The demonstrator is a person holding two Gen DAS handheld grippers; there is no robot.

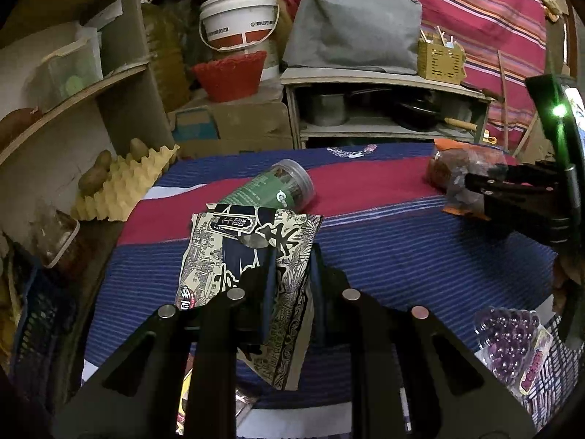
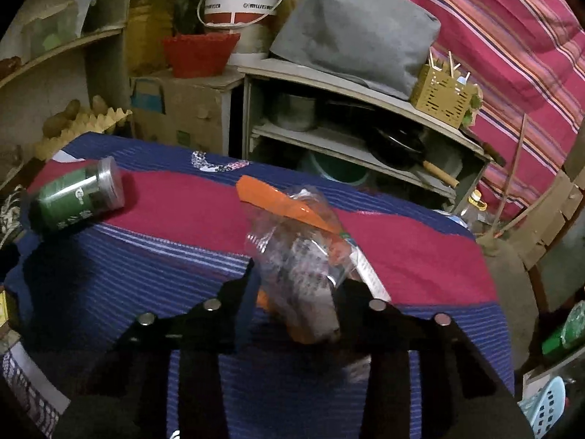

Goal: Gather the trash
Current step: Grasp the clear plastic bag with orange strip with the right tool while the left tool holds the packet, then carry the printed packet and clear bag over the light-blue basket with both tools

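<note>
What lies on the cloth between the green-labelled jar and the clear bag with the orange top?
Nothing. In the right wrist view the jar lies left, the bag sits in the right gripper, and only bare striped cloth is between them.

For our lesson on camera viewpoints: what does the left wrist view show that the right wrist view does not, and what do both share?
Only the left wrist view shows the patterned snack packet in the left gripper and the purple grapes pack. Only the right wrist view shows a light blue basket and the right gripper closing around its clear orange-edged bag. Both show the green-labelled jar and white bucket.
</note>
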